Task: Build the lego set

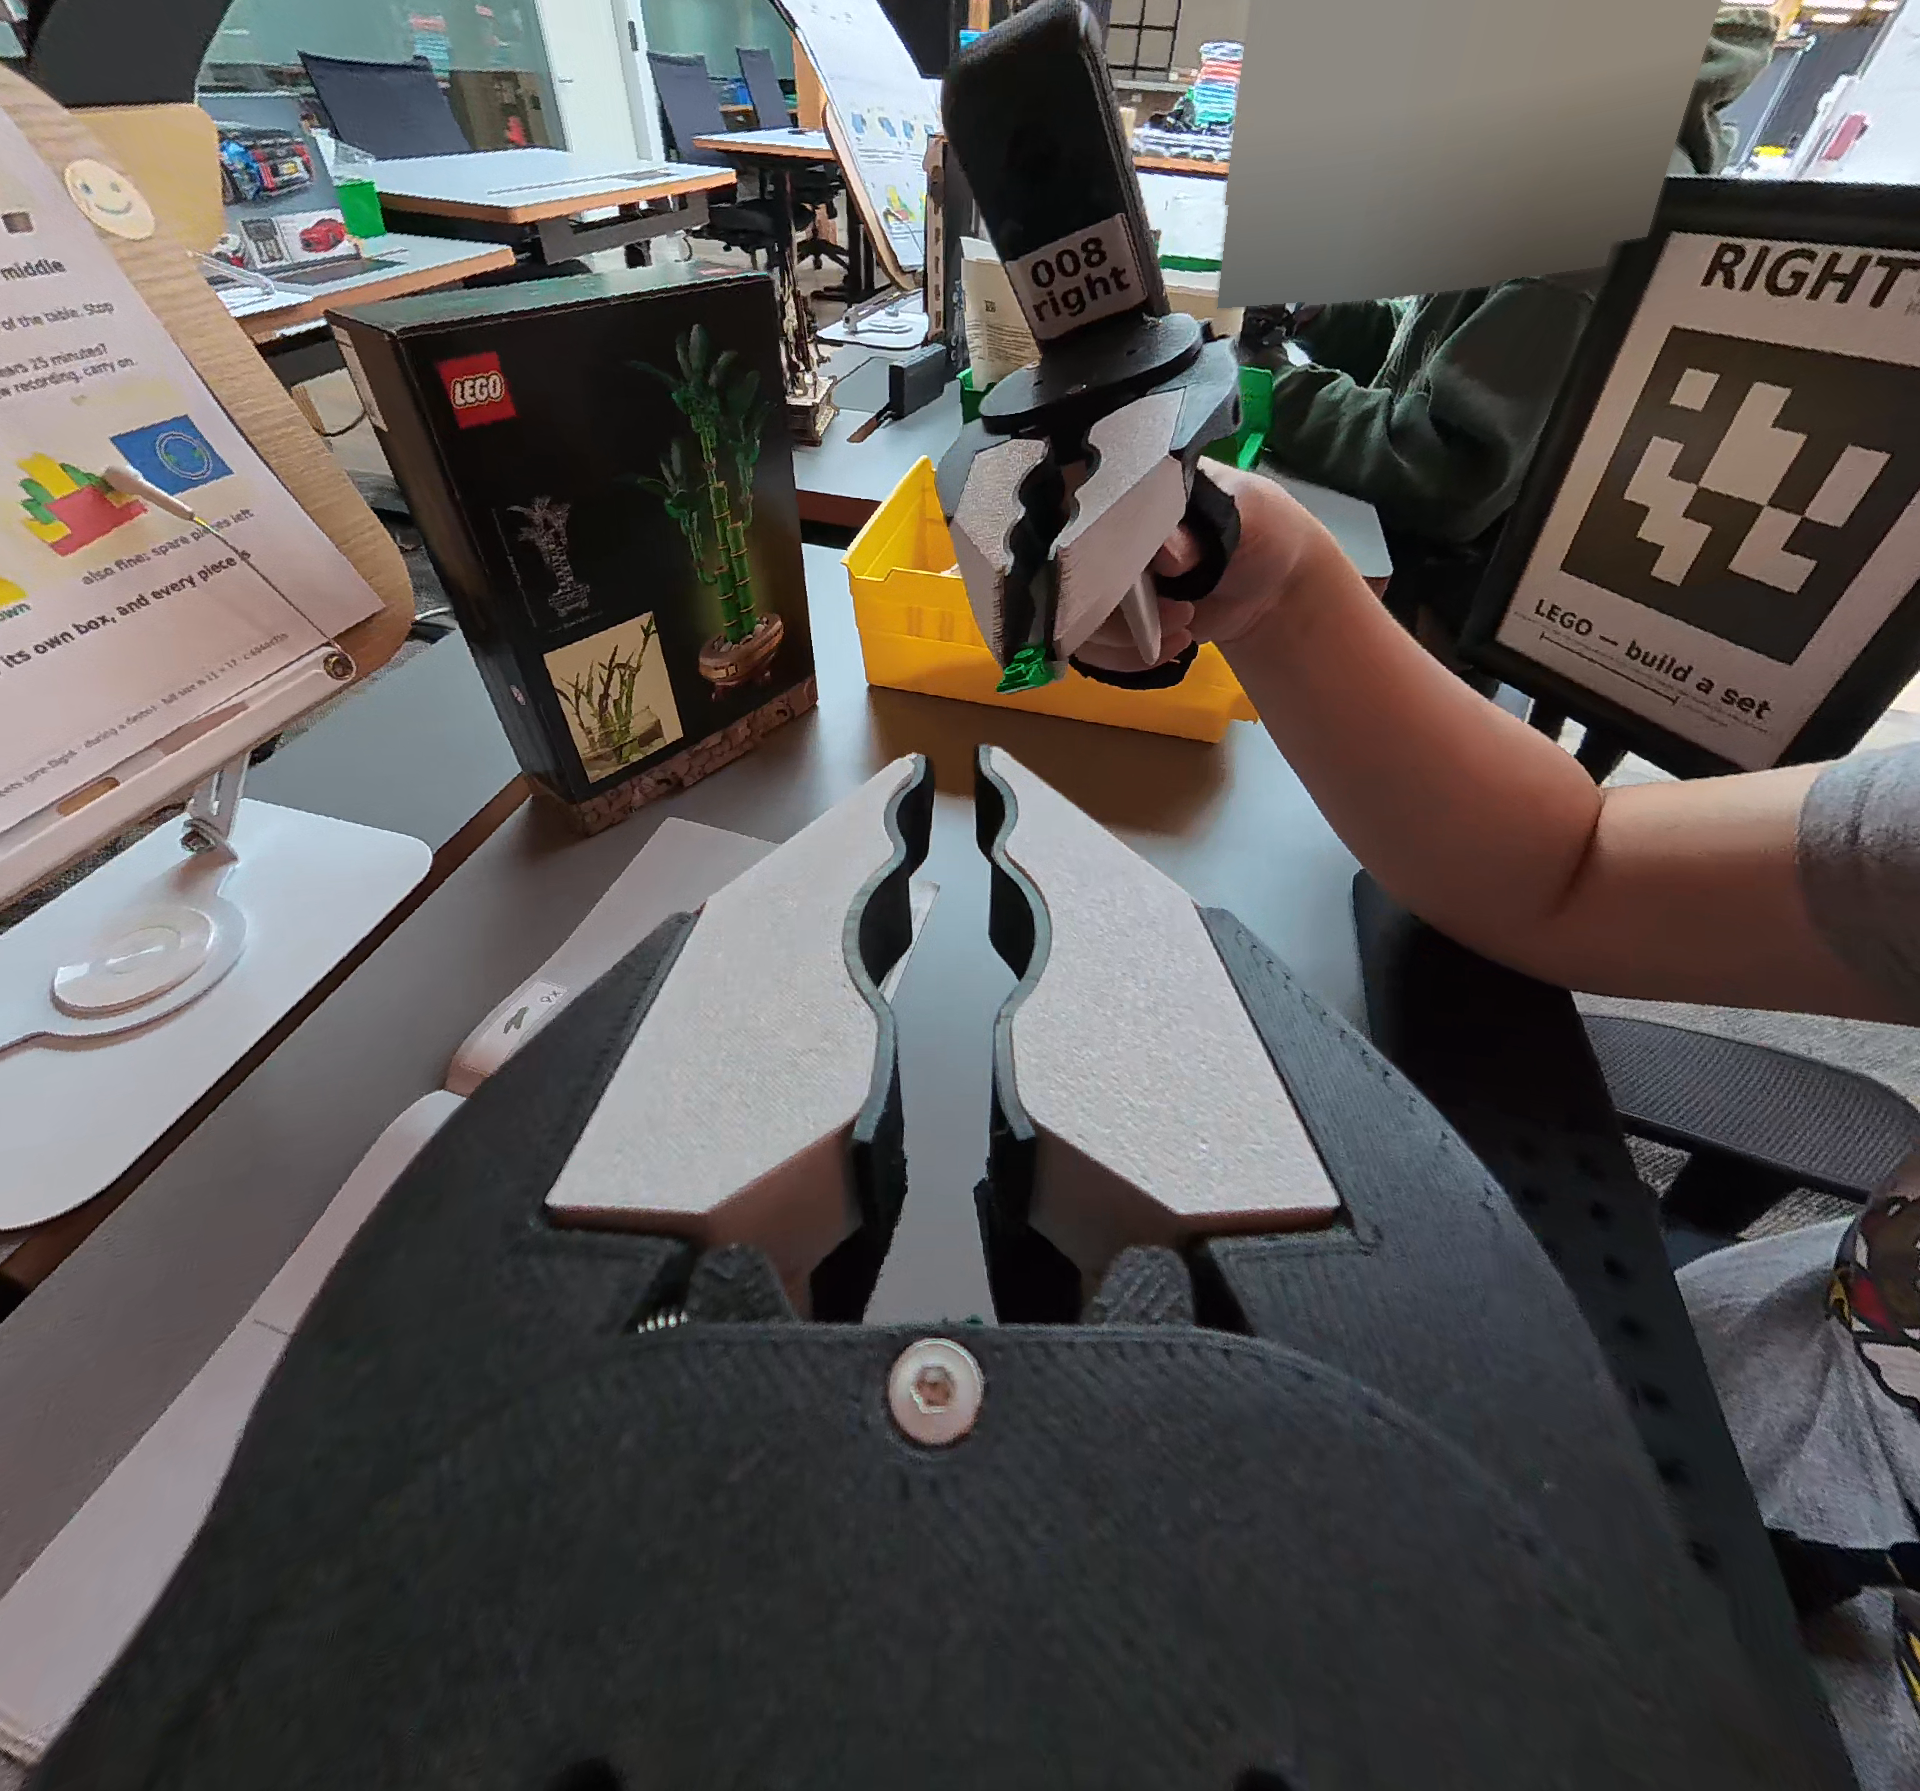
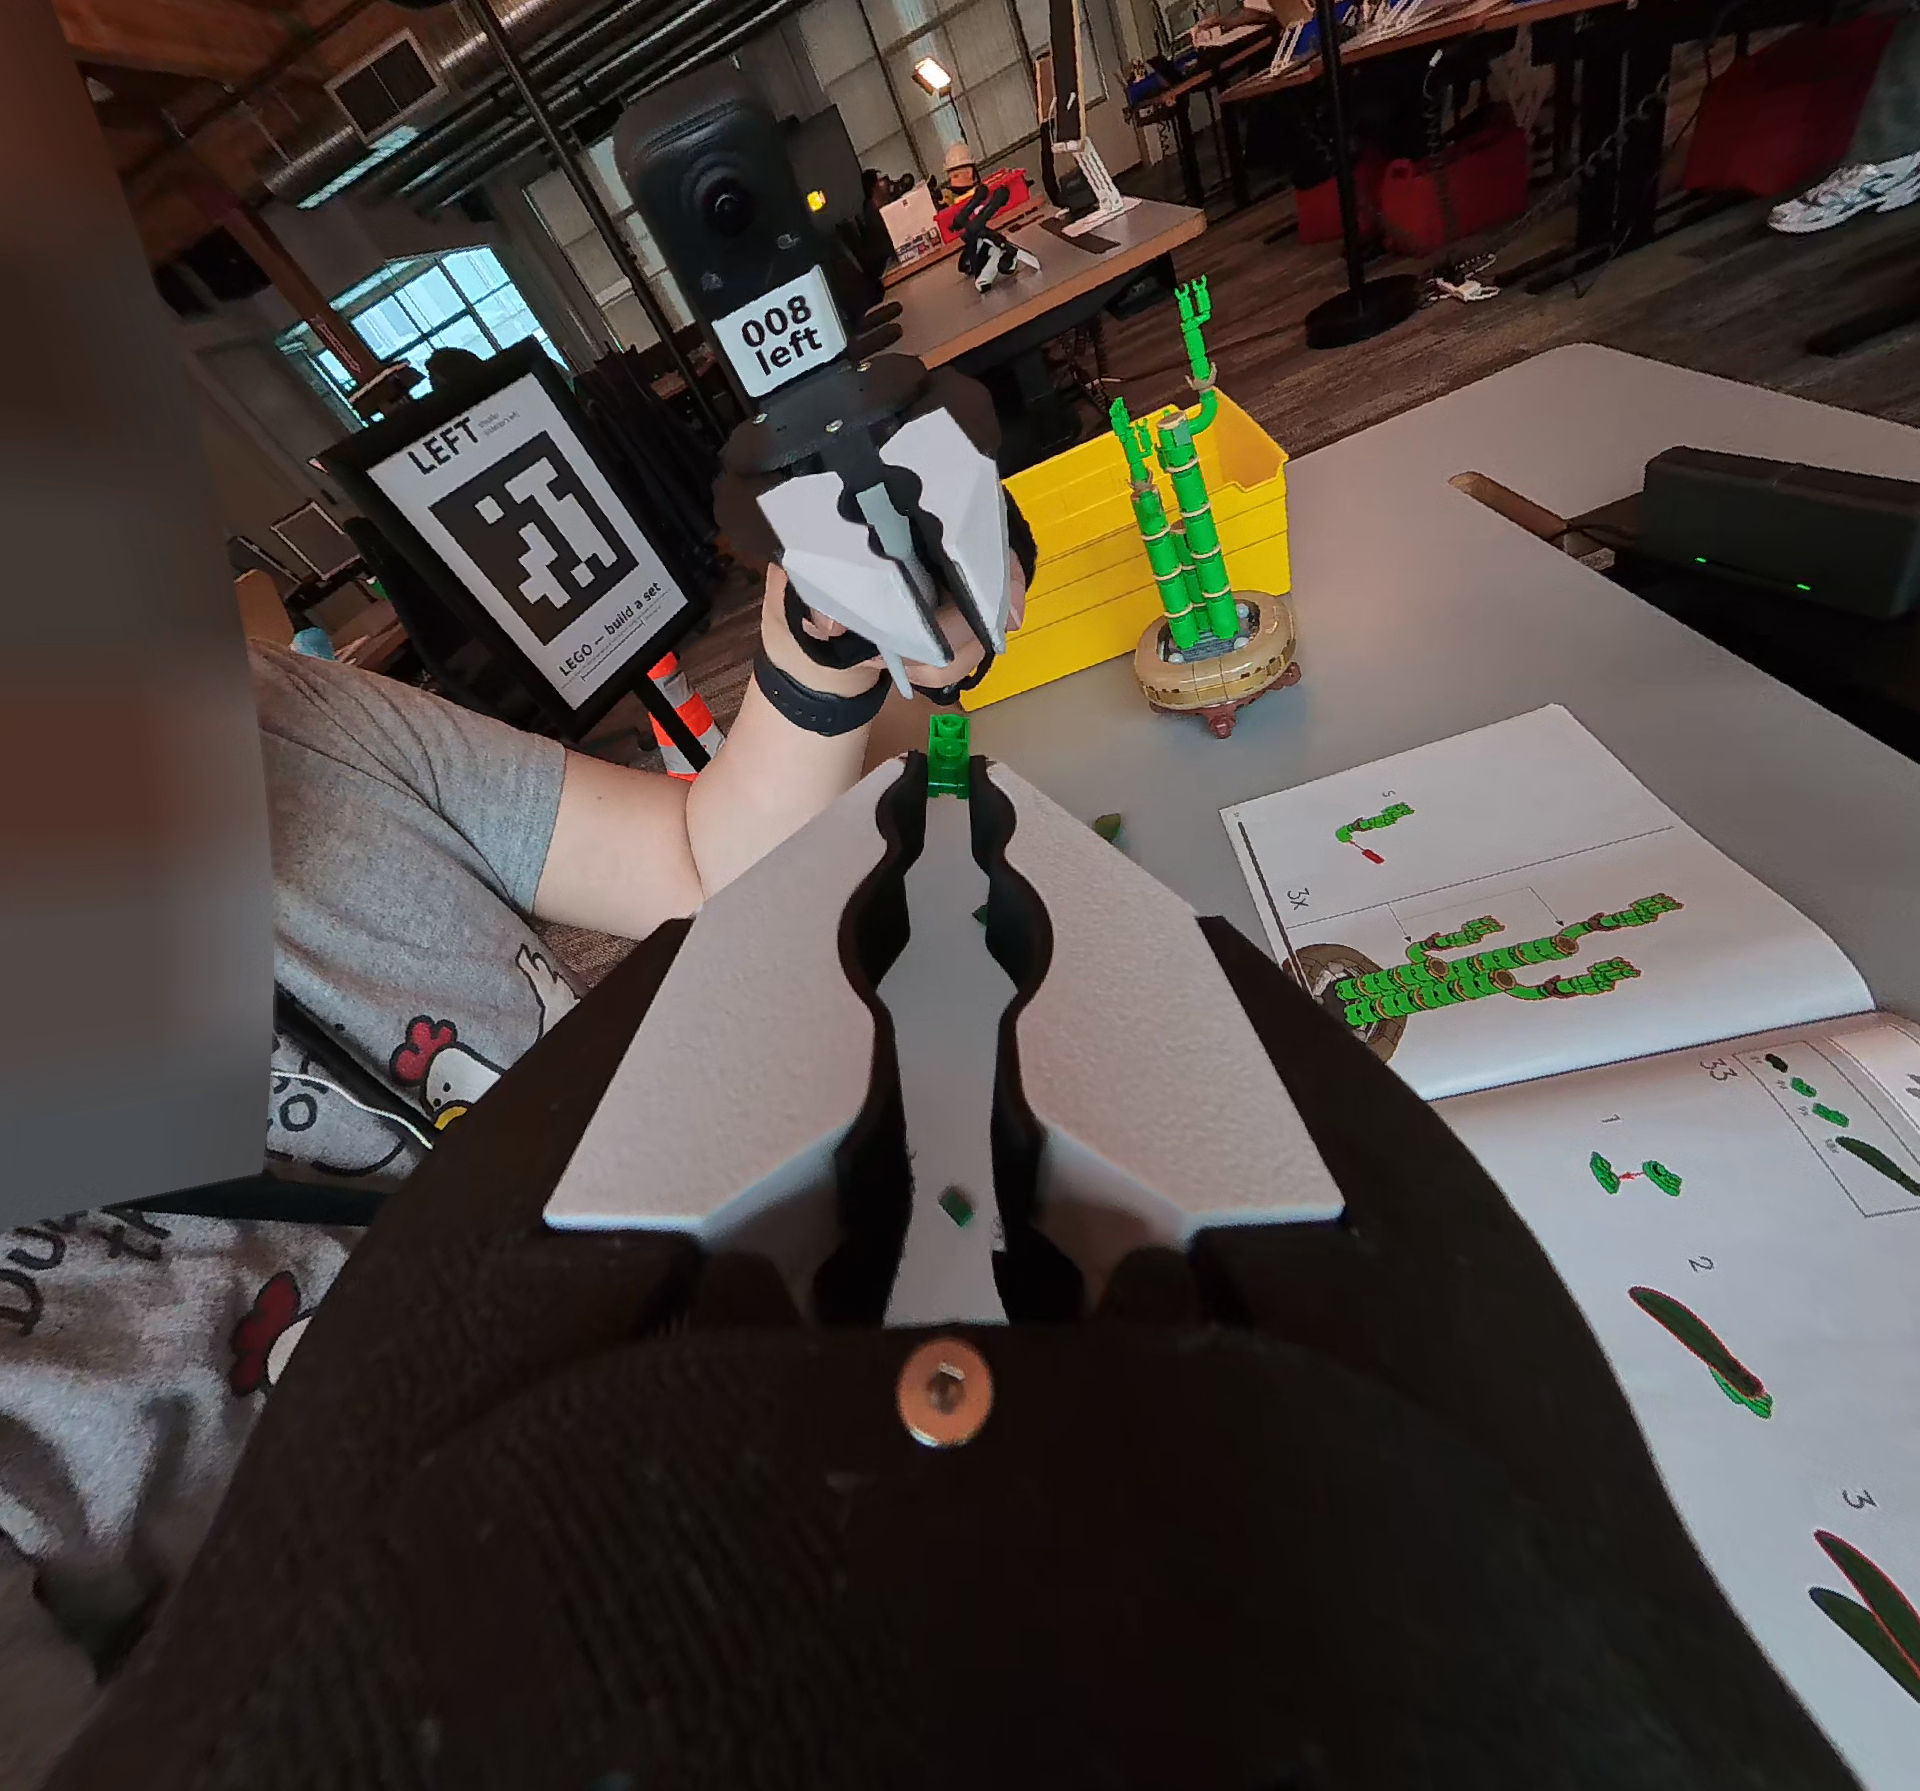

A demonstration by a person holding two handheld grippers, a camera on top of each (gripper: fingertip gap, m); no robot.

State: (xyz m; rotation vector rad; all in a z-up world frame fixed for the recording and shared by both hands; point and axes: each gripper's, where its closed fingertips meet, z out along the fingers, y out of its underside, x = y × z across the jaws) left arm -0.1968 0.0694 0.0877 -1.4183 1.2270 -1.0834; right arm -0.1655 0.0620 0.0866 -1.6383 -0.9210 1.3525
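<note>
At twelve o'clock I note the bamboo model (image 2: 1195, 557) parked upright beside the yellow bin (image 2: 1081, 536), clear of work. My right gripper (image 2: 948, 785) pinches a green piece (image 2: 948, 754) aloft for mating; my left gripper (image 1: 954, 780) stands slightly parted, holding nothing.

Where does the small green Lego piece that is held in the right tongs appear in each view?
Left wrist view: small green Lego piece at centre, pinched at the tips of the far right tongs.
Right wrist view: upper centre, at this view's own tips.
Shared landmark: yellow plastic bin.
</note>
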